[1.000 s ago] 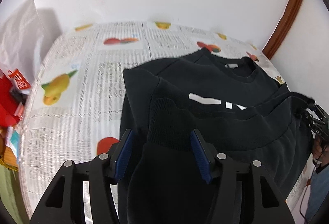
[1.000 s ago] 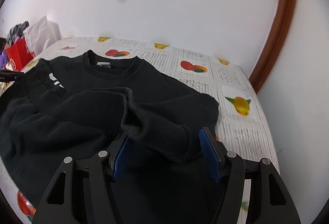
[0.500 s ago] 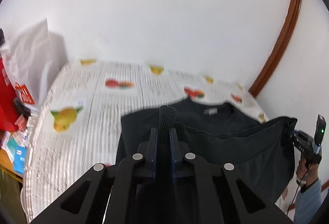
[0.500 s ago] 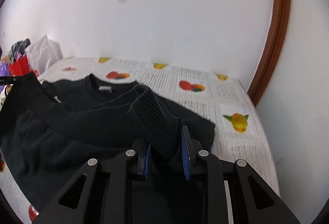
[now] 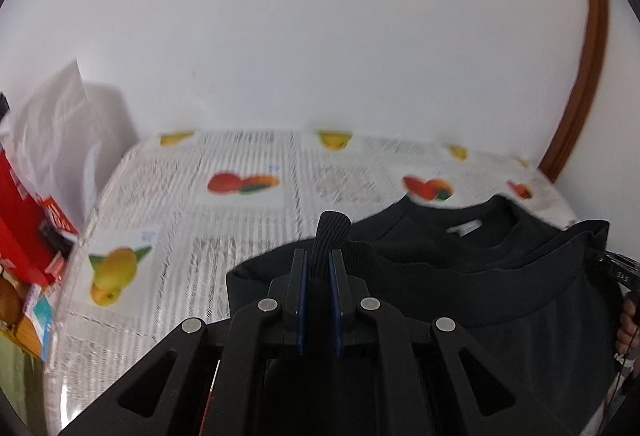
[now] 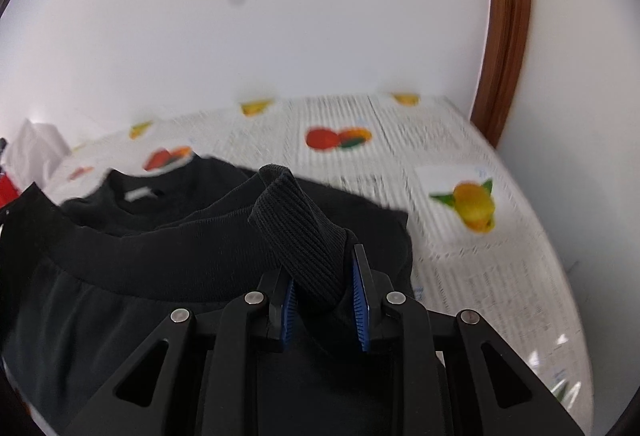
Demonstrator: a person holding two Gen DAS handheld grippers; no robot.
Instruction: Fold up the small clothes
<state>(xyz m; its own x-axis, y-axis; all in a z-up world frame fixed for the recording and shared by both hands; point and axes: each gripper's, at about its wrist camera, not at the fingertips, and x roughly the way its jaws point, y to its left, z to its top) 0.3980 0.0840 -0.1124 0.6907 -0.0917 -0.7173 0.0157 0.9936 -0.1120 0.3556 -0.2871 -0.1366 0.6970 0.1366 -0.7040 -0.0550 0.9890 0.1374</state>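
A black sweatshirt [image 5: 500, 288] lies on the fruit-print tablecloth [image 5: 248, 203], its collar and white label toward the wall. My left gripper [image 5: 319, 256] is shut on the ribbed hem at the sweatshirt's left bottom corner, which sticks up between the pads. My right gripper [image 6: 324, 272] is shut on the ribbed hem at the right bottom corner of the sweatshirt [image 6: 160, 256]. Both hold the bottom edge lifted above the table, stretched between them. The right gripper also shows at the left wrist view's right edge [image 5: 618, 268].
A white plastic bag [image 5: 60, 139] and a red box [image 5: 24, 220] stand at the table's left end. A white wall runs behind the tablecloth [image 6: 460, 171]. A brown door frame [image 6: 508, 35] rises at the right.
Both grippers closed on the sweatshirt's hem corners and lifted the bottom edge up, carrying it toward the collar. The printed front is now covered from view.
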